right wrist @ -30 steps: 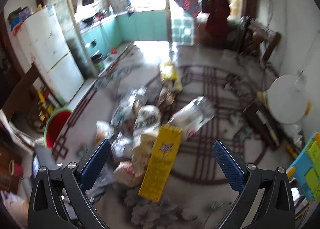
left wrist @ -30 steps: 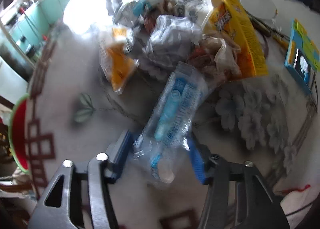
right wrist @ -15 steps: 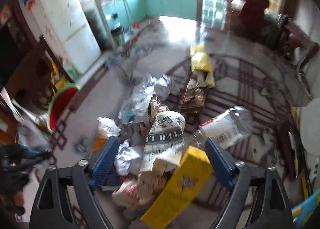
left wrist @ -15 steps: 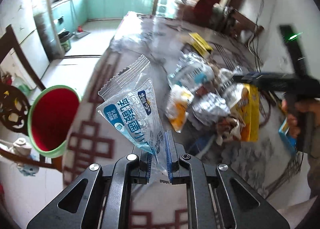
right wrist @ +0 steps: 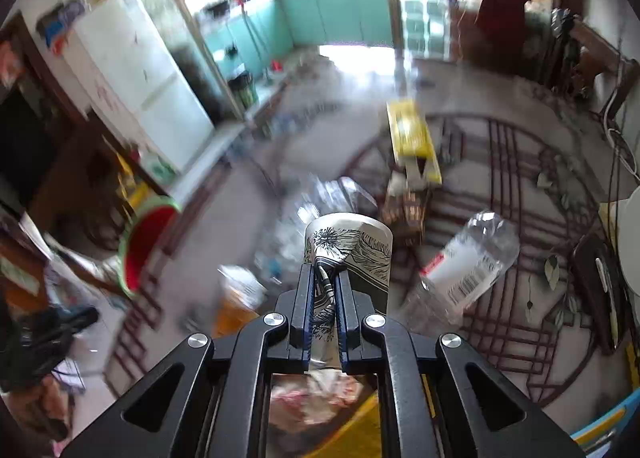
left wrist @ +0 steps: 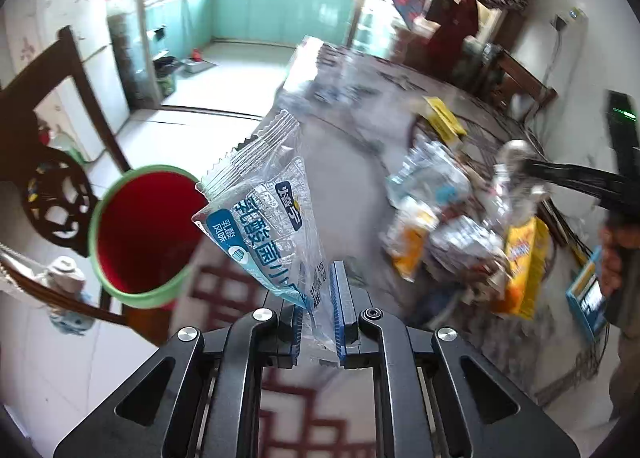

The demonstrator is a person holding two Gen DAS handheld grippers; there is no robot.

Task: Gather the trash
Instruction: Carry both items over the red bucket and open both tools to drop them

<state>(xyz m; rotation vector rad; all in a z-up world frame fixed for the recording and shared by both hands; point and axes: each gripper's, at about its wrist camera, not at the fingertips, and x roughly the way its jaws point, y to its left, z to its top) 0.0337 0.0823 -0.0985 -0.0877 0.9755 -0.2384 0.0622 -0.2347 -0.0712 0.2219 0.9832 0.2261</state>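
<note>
My left gripper (left wrist: 318, 278) is shut on a clear plastic wrapper (left wrist: 268, 210) with blue print, held up in the air. The wrapper's top overlaps the rim of a red bucket (left wrist: 144, 230) with a green rim on the floor to the left. The trash pile (left wrist: 452, 226) lies on the floor to the right. In the right wrist view, my right gripper (right wrist: 324, 278) is closing its jaws. A paper cup (right wrist: 360, 246) with a black line drawing is between them, its crumpled rim pinched by the pads. The bucket (right wrist: 148, 242) is far to the left there.
A clear plastic bottle (right wrist: 468, 266) lies right of the cup, with a yellow box (right wrist: 412, 138) beyond it and an orange wrapper (right wrist: 236, 298) to the left. A dark wooden chair (left wrist: 52, 178) stands behind the bucket. A person's hand (left wrist: 612, 254) is at the right edge.
The left gripper shut on the wrapper, lifted it off the floor and swung left toward the bucket. The right gripper moved in over the pile and its wide jaws came together on the cup.
</note>
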